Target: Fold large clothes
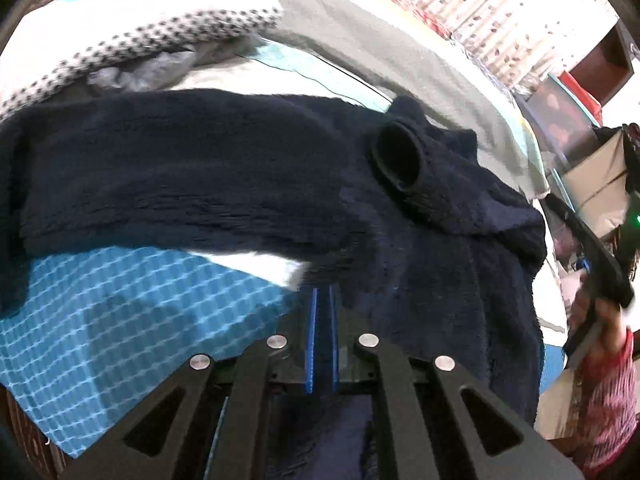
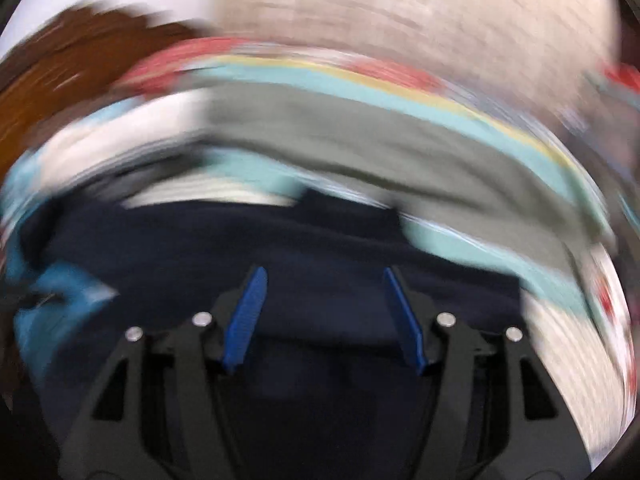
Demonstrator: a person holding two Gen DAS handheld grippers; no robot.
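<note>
The left gripper pinches the dark navy fleece garment between its closed blue pads. The right gripper stands with jaws apart and nothing between them above the same garment.

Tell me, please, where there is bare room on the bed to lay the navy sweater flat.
Barest is the blue checked sheet, below the navy sweater in the left wrist view. A grey blanket strip beyond the collar is also free. The far left is crowded by a white dotted cloth heap.
</note>
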